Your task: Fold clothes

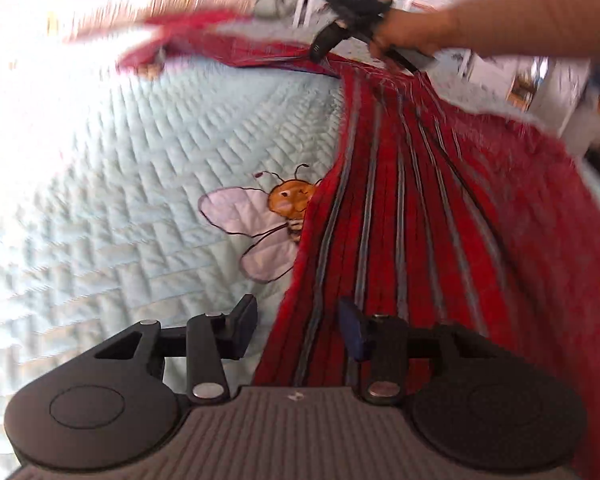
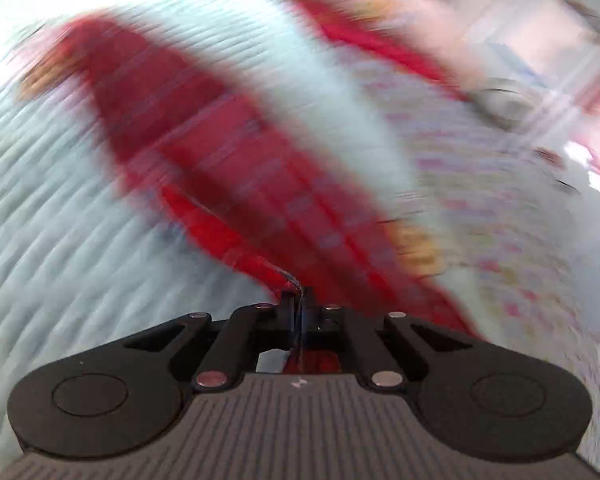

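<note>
Two grippers are recorded. The right gripper (image 2: 298,300) is clenched on an edge of the red woven garment with grey-blue stripes (image 1: 400,208), held raised so that the cloth is drawn taut; the grip is presumably kept for carrying that edge over. The left gripper (image 1: 298,326) is spread apart, nothing between its fingers, one blue-padded finger (image 1: 350,332) over the garment's near end. The garment is draped over a pale blue quilted bedspread (image 1: 120,160), partly covering an embroidered bee (image 1: 276,216). The fold's stage cannot be told.
</note>
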Tool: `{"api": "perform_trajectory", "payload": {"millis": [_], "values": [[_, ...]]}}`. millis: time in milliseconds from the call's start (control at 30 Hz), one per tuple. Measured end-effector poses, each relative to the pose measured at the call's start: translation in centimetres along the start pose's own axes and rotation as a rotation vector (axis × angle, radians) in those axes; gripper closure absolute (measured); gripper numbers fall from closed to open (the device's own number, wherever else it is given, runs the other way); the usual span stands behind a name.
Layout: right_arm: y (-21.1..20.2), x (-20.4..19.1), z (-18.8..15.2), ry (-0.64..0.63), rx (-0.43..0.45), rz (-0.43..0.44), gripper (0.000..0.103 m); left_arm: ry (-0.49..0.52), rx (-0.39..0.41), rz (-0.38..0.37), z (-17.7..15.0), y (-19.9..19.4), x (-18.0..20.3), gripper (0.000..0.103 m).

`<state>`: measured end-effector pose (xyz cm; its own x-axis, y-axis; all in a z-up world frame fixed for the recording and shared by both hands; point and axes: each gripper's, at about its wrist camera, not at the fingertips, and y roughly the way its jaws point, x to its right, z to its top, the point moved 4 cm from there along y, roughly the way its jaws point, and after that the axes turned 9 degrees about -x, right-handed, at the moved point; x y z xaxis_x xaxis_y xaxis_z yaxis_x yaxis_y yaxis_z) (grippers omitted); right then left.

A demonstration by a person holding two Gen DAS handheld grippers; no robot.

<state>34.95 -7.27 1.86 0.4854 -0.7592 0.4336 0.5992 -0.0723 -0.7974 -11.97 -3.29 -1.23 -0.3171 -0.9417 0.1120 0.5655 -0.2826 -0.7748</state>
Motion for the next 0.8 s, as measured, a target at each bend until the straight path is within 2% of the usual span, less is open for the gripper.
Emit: {"api": "perform_trajectory", "payload": {"millis": [67,233,300,400,467,500,533,633,667,700,733,800], "values": [[0.7,0.8,-0.2,0.066,-0.013,-0.007,0.102,0.008,0.022,0.034,-0.7,-0.4,0.0,0.053],[2.6,2.7,-0.6,0.232,-0.045,-0.025,0.101,-0.013,0.036,0.048,-0.8,-0.7,-0.9,0.052],[3.4,2.9,-0.5,0.269,-0.057,0.009,0.100,-0.014,0.026,0.043,-0.6,-0.7,-1.1,0.052],[4.4,3.3,0.1,0.259,-0.064,0.087,0.097,-0.046,-0.011,0.011,0.3,-0.6,-1.7,0.051],[3.3,3.8,0.1,0.273,-0.041,0.160,0.081,-0.105,-0.043,-0.021,1.1,-0.6,-2.6,0.050],[2.4,4.0,0.0,0.283,-0.019,0.195,0.066,-0.139,-0.058,-0.035,1.6,-0.6,-3.1,0.051],[1.3,4.1,-0.1,0.292,0.013,0.231,0.057,-0.161,-0.071,-0.032,2.1,-0.6,-3.5,0.051],[-2.4,4.1,-1.4,0.335,0.123,0.316,0.052,-0.173,-0.083,0.008,4.2,-0.6,-4.2,0.050],[-3.4,4.3,-2.2,0.378,0.150,0.350,0.052,-0.175,-0.075,0.019,5.0,-0.6,-4.4,0.050],[-4.3,4.8,-3.2,0.439,0.178,0.395,0.052,-0.180,-0.063,-0.002,5.9,-0.5,-4.4,0.049],[-4.9,5.1,-4.4,0.508,0.185,0.463,0.052,-0.186,-0.050,-0.029,6.9,-0.4,-4.5,0.049],[-5.1,5.5,-7.1,0.660,0.151,0.657,0.055,-0.193,-0.017,-0.095,8.7,-0.2,-4.1,0.049]]}}
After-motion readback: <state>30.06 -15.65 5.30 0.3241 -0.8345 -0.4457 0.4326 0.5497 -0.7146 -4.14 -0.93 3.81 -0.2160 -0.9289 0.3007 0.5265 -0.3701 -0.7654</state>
